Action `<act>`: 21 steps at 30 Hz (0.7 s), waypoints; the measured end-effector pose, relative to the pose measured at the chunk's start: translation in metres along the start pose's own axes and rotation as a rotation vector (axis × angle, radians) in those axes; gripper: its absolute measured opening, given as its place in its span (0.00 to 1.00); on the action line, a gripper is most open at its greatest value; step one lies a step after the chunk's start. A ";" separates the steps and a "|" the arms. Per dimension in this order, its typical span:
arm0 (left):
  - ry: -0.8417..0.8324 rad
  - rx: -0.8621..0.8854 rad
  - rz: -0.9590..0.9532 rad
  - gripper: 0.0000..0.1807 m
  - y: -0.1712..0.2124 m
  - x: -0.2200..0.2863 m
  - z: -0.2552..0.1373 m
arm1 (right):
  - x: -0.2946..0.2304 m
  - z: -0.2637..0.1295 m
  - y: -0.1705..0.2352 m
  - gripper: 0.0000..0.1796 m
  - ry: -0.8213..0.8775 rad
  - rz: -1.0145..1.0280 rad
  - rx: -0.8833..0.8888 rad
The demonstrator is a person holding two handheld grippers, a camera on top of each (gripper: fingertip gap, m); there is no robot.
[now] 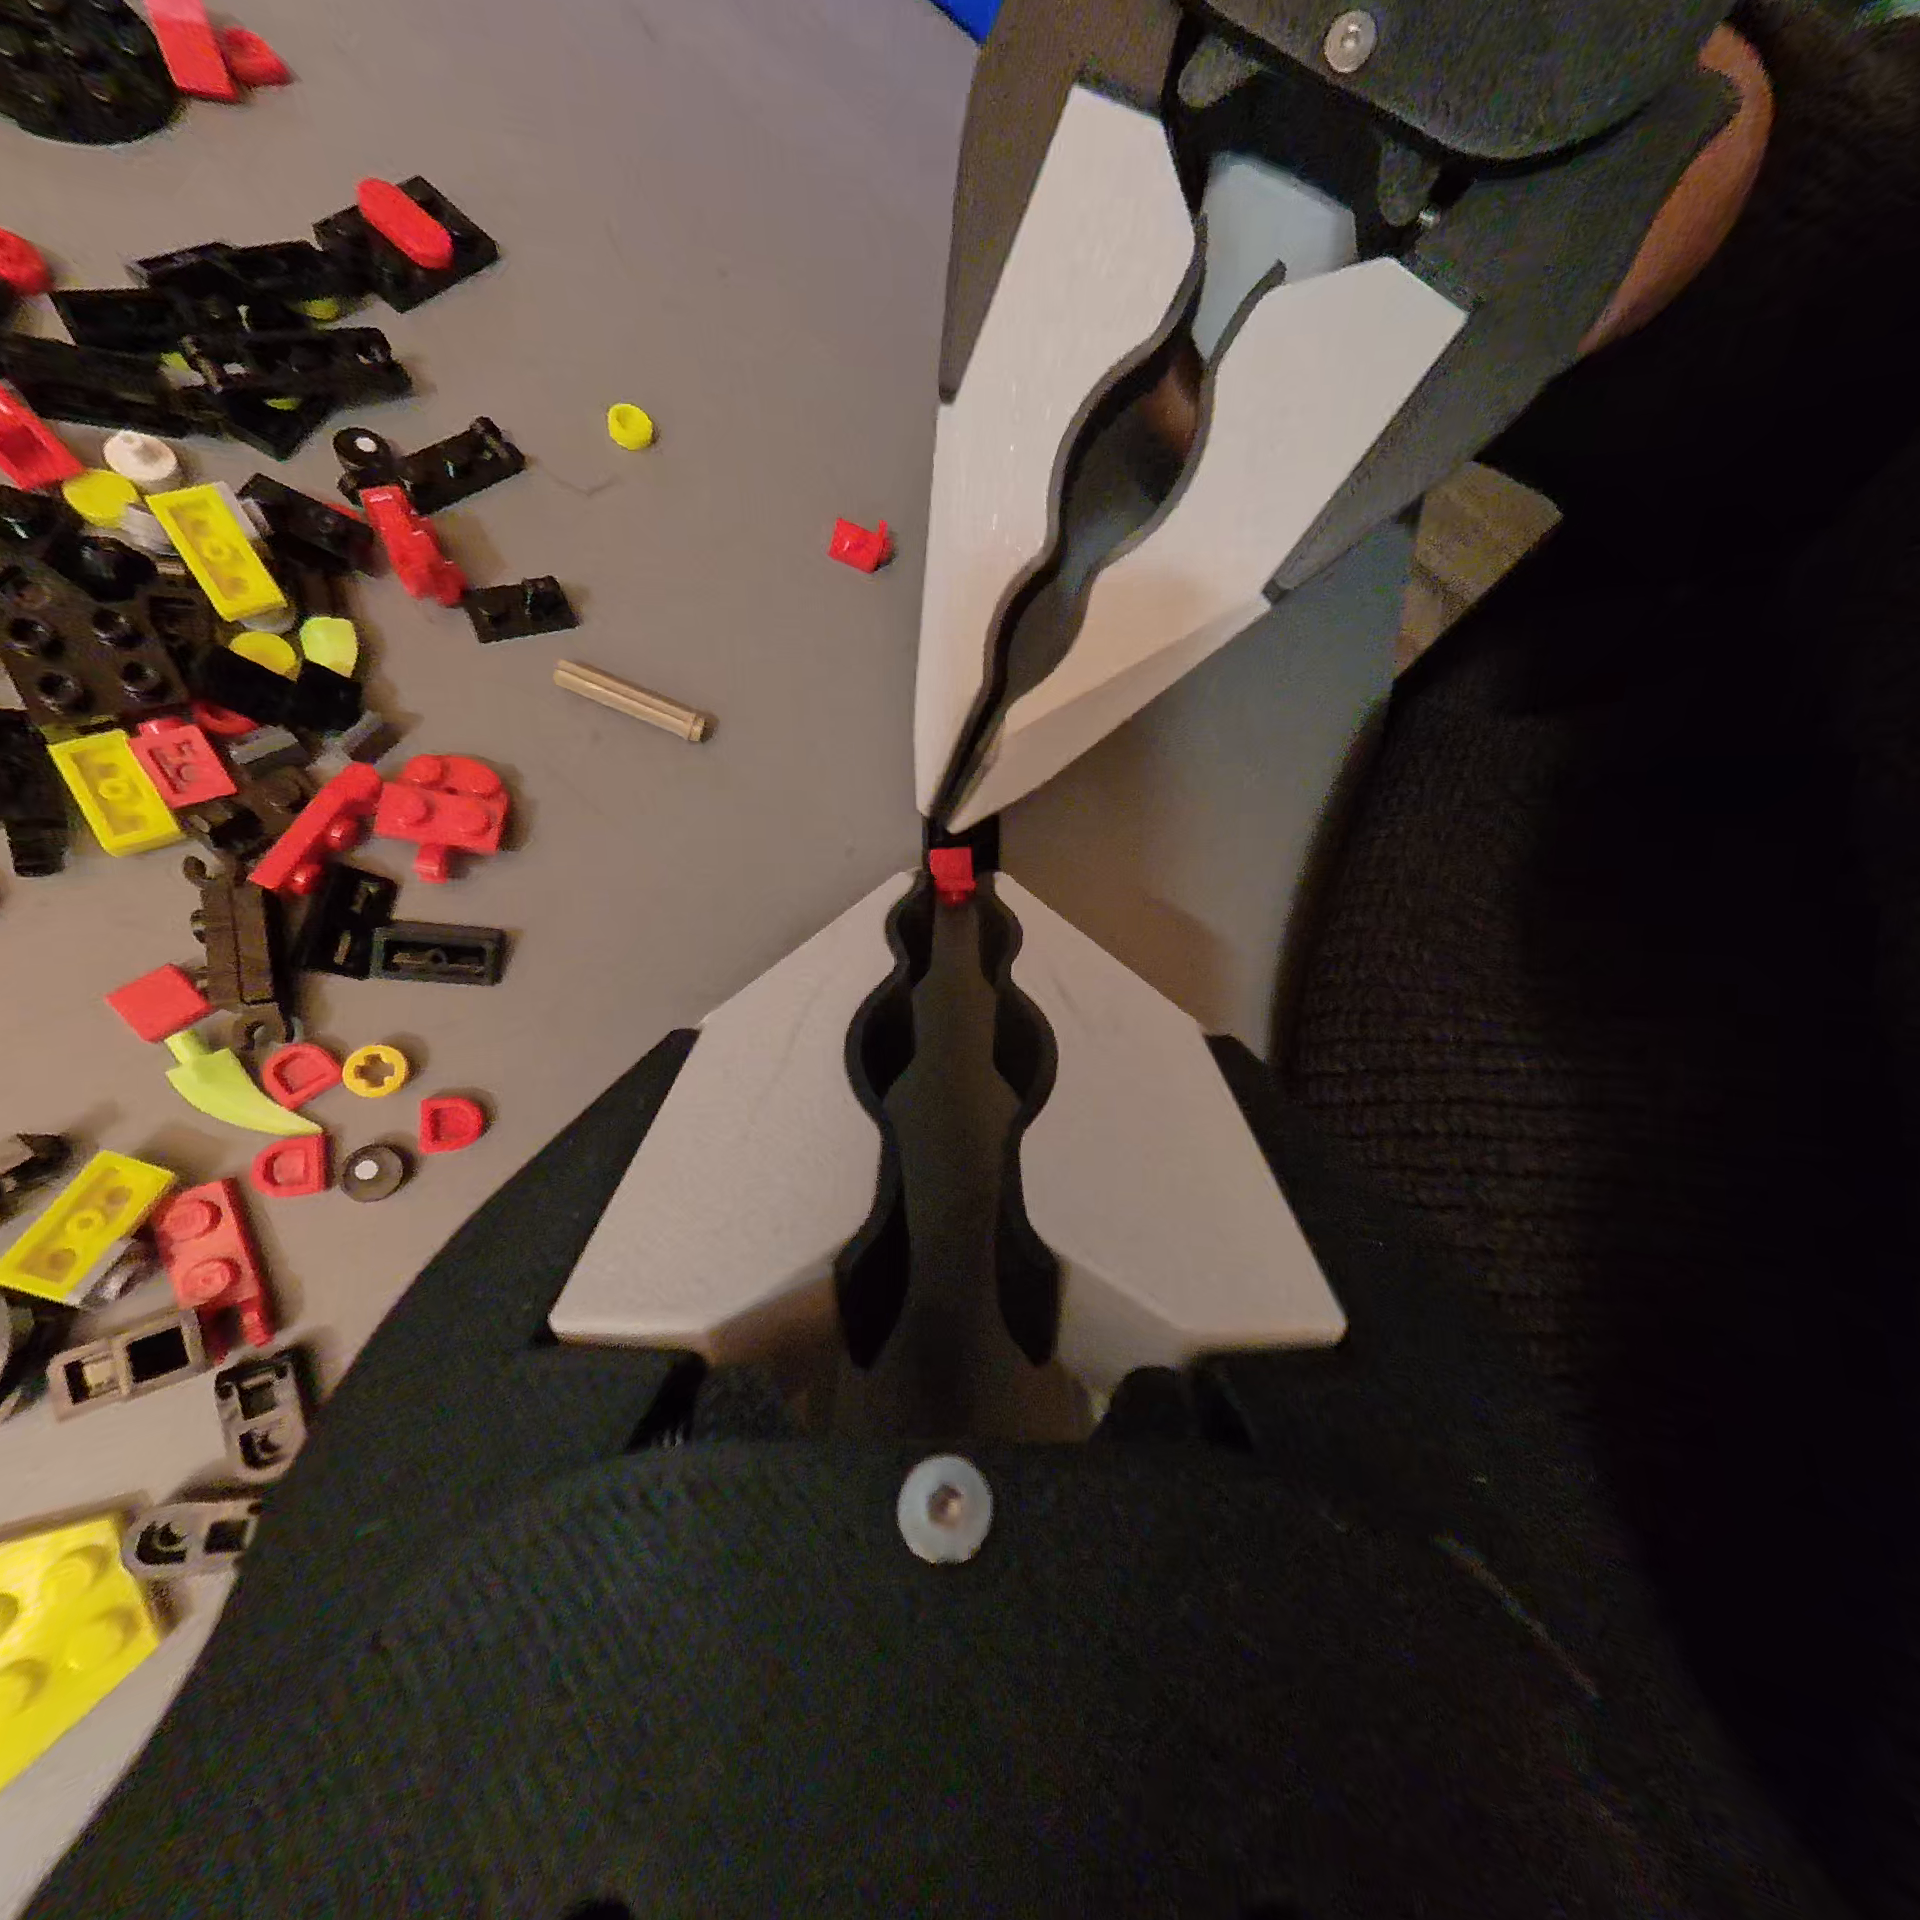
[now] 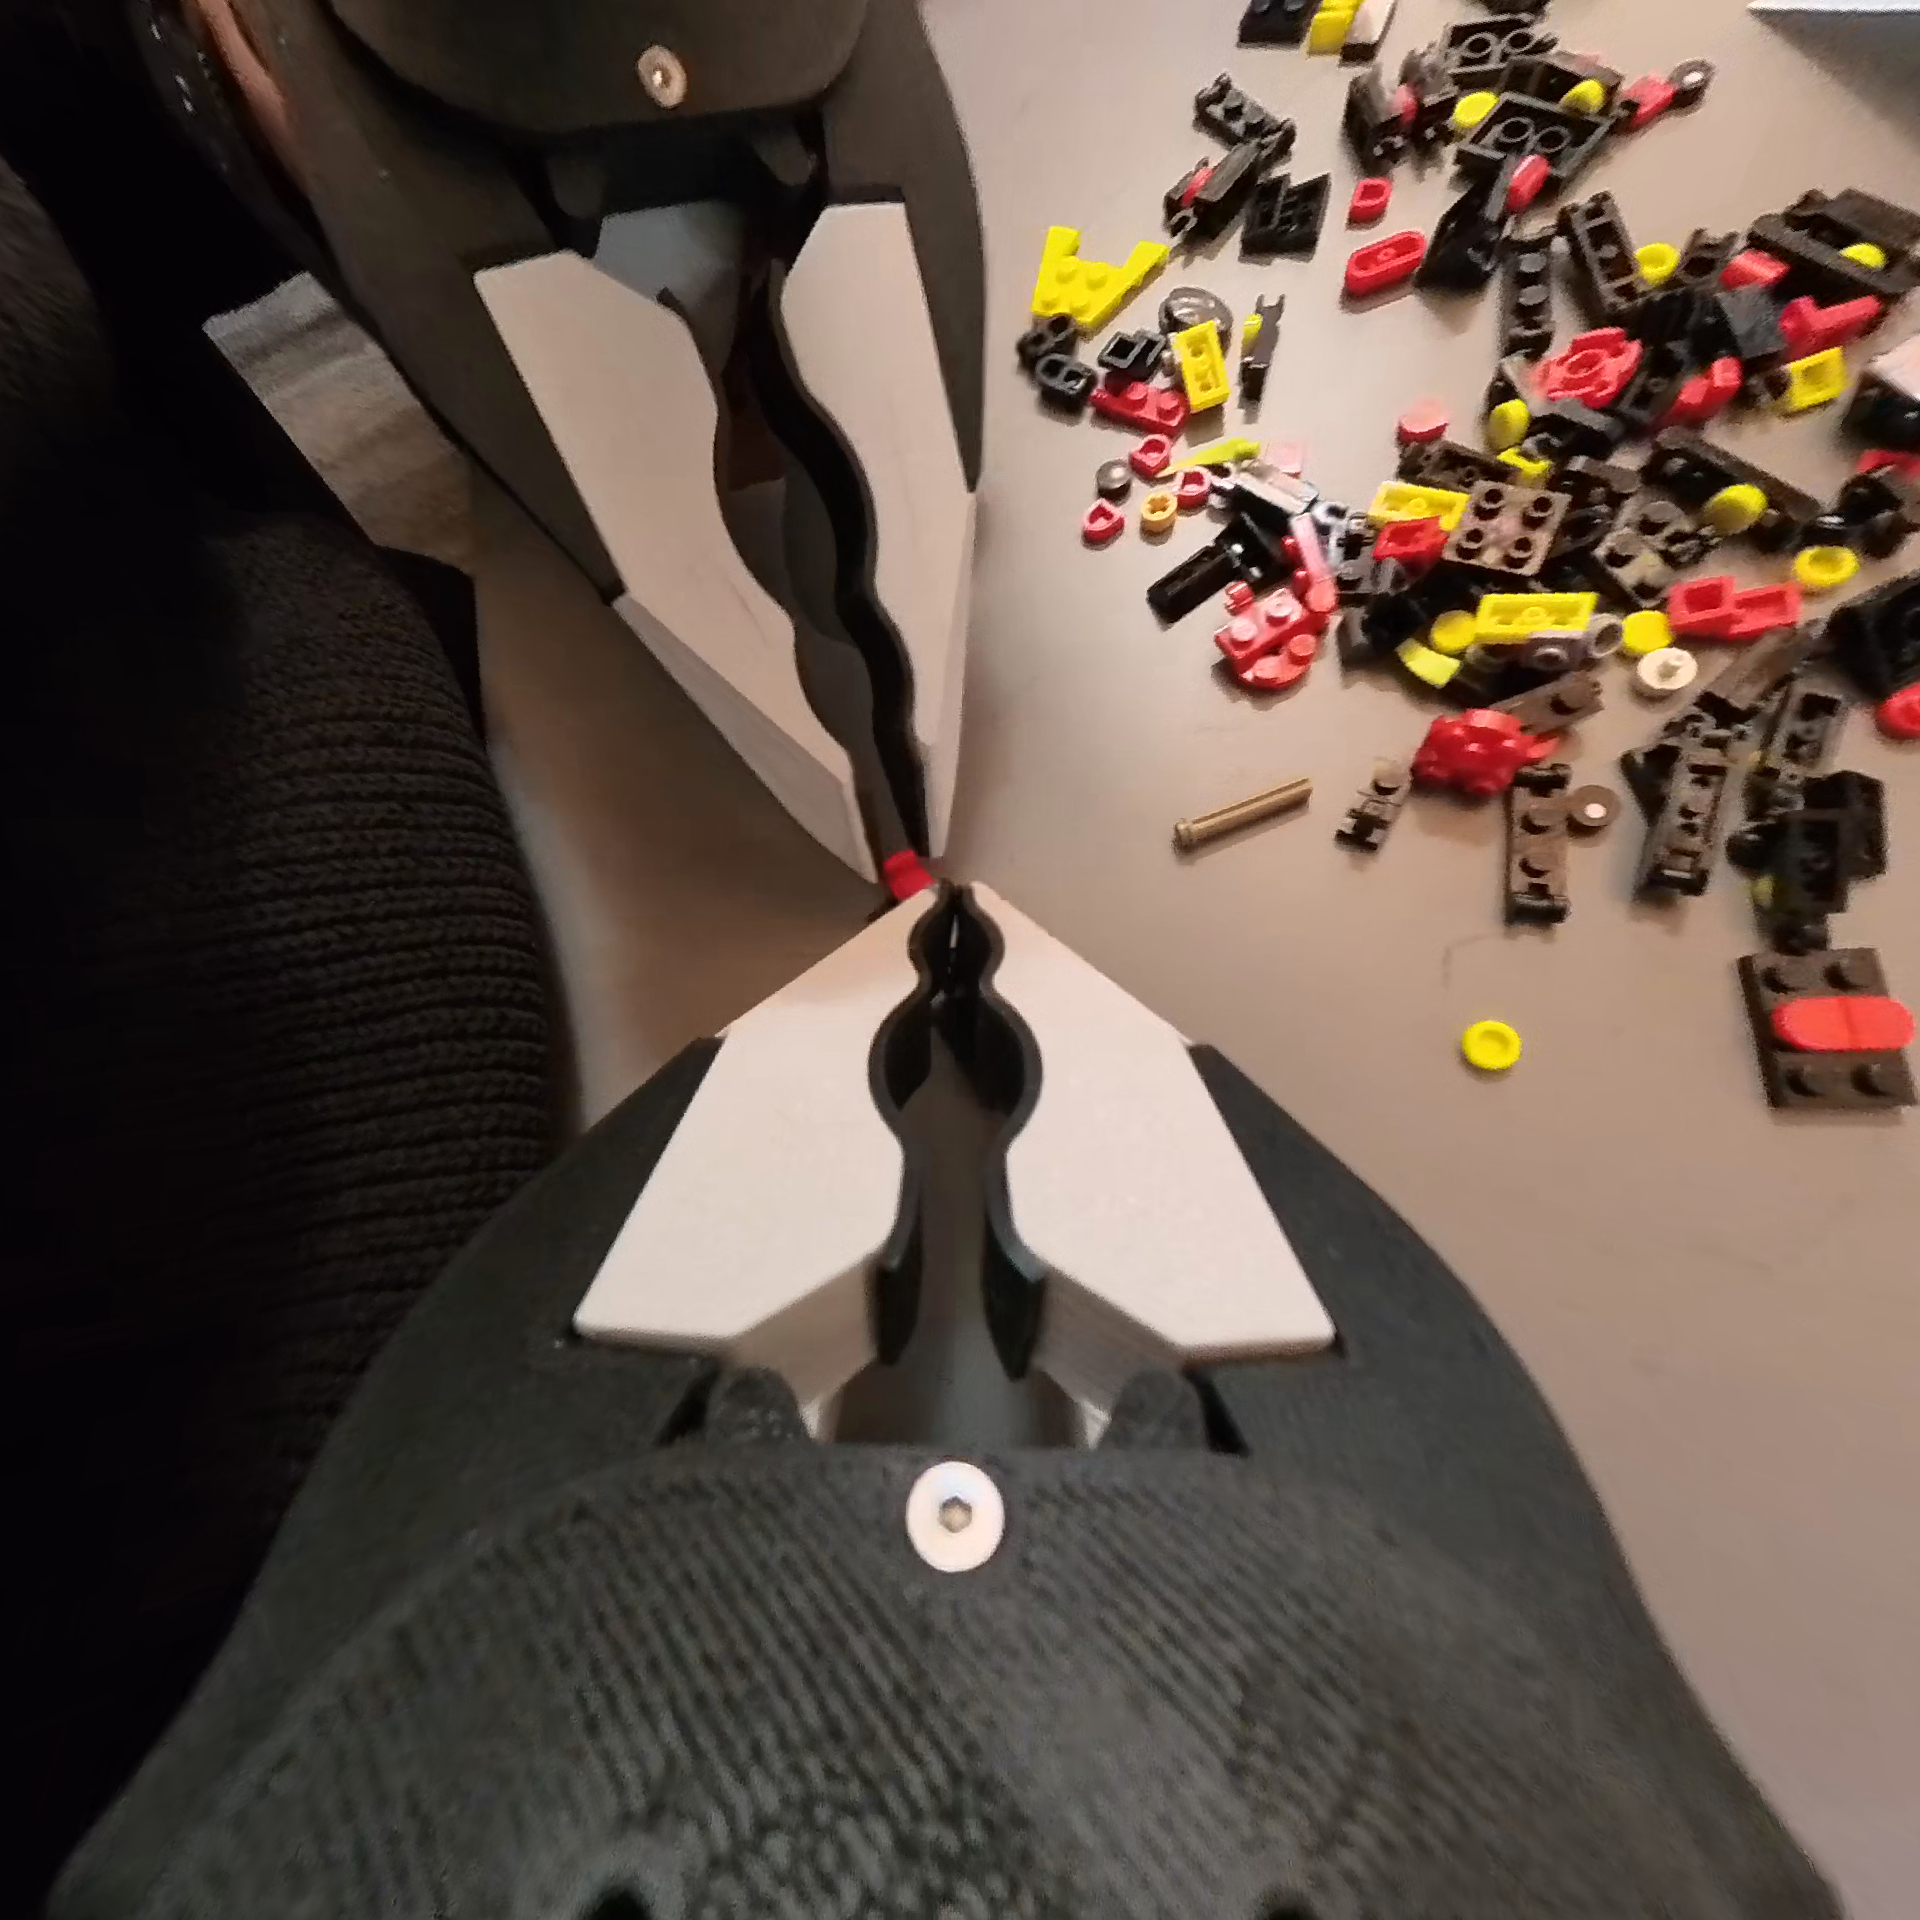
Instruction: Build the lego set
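My left gripper (image 1: 951,883) pinches a tiny red piece (image 1: 950,871) tip-to-tip against my right gripper (image 2: 951,904), whose tips are pressed together; loose bricks (image 2: 1558,499) lie beside them on the tabletop (image 1: 727,260).

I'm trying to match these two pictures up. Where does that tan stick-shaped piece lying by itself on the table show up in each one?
Left wrist view: the tan stick lies left of centre, on bare grey table between the pile of bricks and the two grippers.
Right wrist view: the tan stick lies right of centre, just below the pile.
Shared landmark: the loose yellow round piece, alone on the table in both.
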State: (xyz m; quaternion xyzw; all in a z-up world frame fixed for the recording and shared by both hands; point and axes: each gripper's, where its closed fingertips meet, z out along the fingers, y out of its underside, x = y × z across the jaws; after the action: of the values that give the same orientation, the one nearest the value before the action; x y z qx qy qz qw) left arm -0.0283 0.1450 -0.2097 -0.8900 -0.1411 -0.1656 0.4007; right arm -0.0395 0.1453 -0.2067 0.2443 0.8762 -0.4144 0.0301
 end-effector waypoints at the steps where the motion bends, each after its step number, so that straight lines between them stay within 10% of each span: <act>1: 0.005 0.000 0.002 0.03 0.000 0.001 0.000 | 0.002 -0.002 -0.001 0.00 -0.002 0.013 0.011; 21: -0.108 0.056 0.009 0.03 -0.010 0.007 -0.002 | 0.023 -0.021 -0.016 0.00 -0.029 0.197 0.178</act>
State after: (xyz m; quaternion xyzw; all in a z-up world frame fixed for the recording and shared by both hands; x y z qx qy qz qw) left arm -0.0260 0.1507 -0.1986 -0.8866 -0.1632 -0.1115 0.4181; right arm -0.0638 0.1613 -0.1870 0.3247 0.8073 -0.4889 0.0618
